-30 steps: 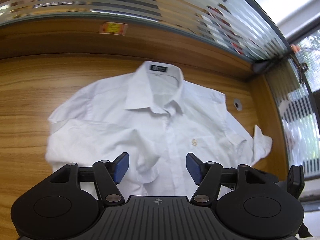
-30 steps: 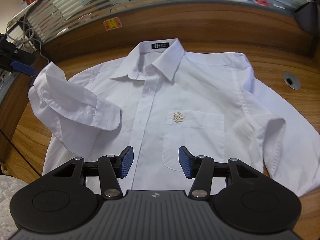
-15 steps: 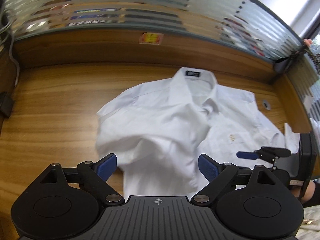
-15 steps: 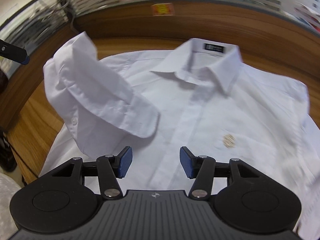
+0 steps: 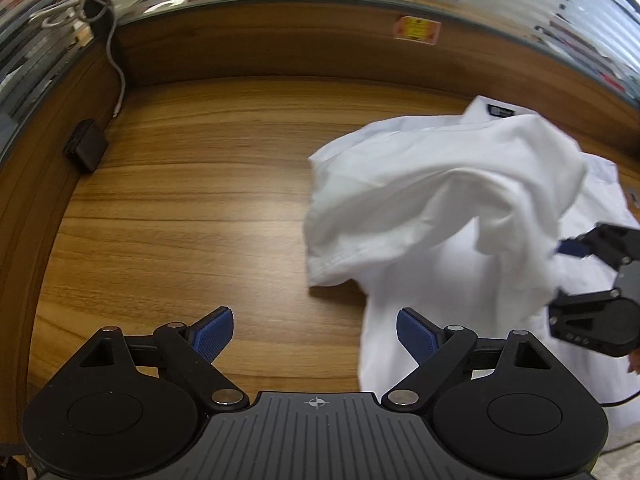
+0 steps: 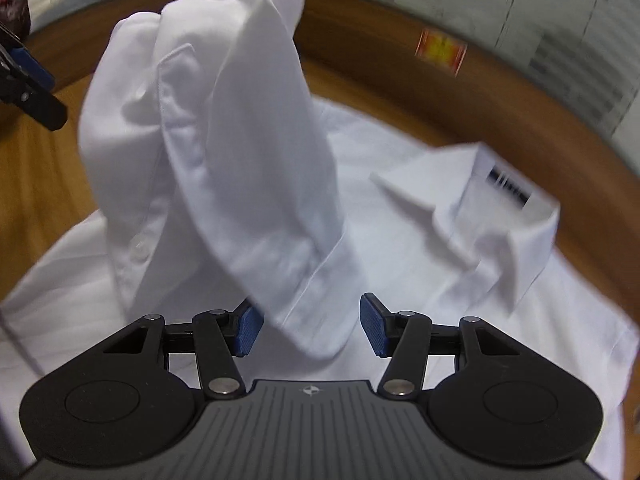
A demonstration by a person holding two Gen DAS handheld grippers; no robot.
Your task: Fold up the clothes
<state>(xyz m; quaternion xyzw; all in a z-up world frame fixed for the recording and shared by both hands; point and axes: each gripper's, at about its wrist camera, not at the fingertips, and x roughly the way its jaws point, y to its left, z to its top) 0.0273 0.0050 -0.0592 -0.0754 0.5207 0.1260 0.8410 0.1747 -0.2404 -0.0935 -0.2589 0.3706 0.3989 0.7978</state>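
- Roughly mid-fold — white dress shirt lies toward the desk right edge, one sleeve thrown across its front, body unfolded.
- Left gripper spread wide, holding nothing.
- Right gripper spread — sleeve cuff hangs between its jaws, unclamped.

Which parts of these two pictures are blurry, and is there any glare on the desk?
Left wrist view: the raised sleeve is motion-smeared, the left gripper sharp, and a soft pale sheen lies on the wooden desk. Right wrist view: the collar and orange sticker streak with blur, while the right gripper stays crisp; fisheye bends the desk edge.
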